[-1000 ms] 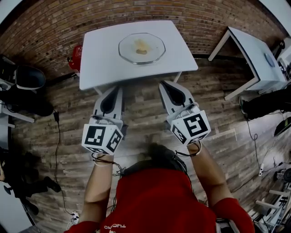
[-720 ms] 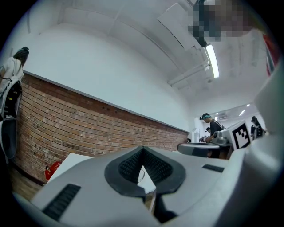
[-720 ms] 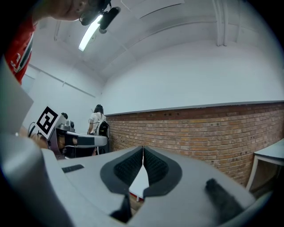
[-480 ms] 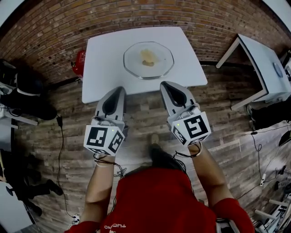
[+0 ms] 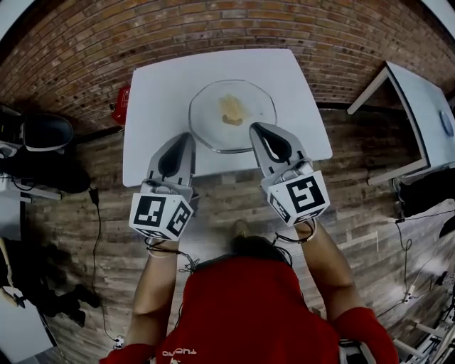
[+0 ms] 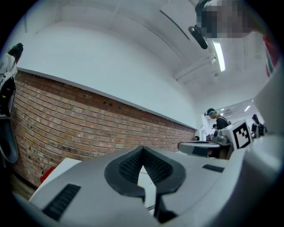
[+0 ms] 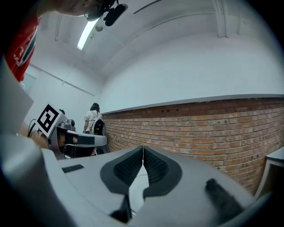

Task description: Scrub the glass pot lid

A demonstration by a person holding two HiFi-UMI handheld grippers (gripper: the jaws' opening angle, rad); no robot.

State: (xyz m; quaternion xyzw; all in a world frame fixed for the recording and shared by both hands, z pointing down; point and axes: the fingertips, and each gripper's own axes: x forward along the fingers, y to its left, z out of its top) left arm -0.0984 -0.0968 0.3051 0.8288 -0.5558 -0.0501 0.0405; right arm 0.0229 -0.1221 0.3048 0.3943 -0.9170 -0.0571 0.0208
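Observation:
A round glass pot lid (image 5: 232, 114) lies flat on a white table (image 5: 156, 99), with a yellowish smear at its middle. My left gripper (image 5: 185, 137) is shut and empty, its tips over the table's near edge, left of the lid. My right gripper (image 5: 257, 129) is shut and empty too, its tips at the lid's near right rim. In the left gripper view the jaws (image 6: 142, 148) meet tip to tip with a strip of table behind them. The right gripper view shows its jaws (image 7: 143, 147) closed the same way, a brick wall behind.
A brick wall (image 5: 213, 21) runs behind the table. A red object (image 5: 119, 105) sits on the floor by the table's left side. A second white table (image 5: 419, 106) stands at the right. Cables (image 5: 96, 234) trail over the wooden floor at the left. Chairs (image 5: 43, 131) stand far left.
The table and lid have come nearer and lower in the head view as the person stepped up to them. Both gripper tips now reach over the table's near edge.

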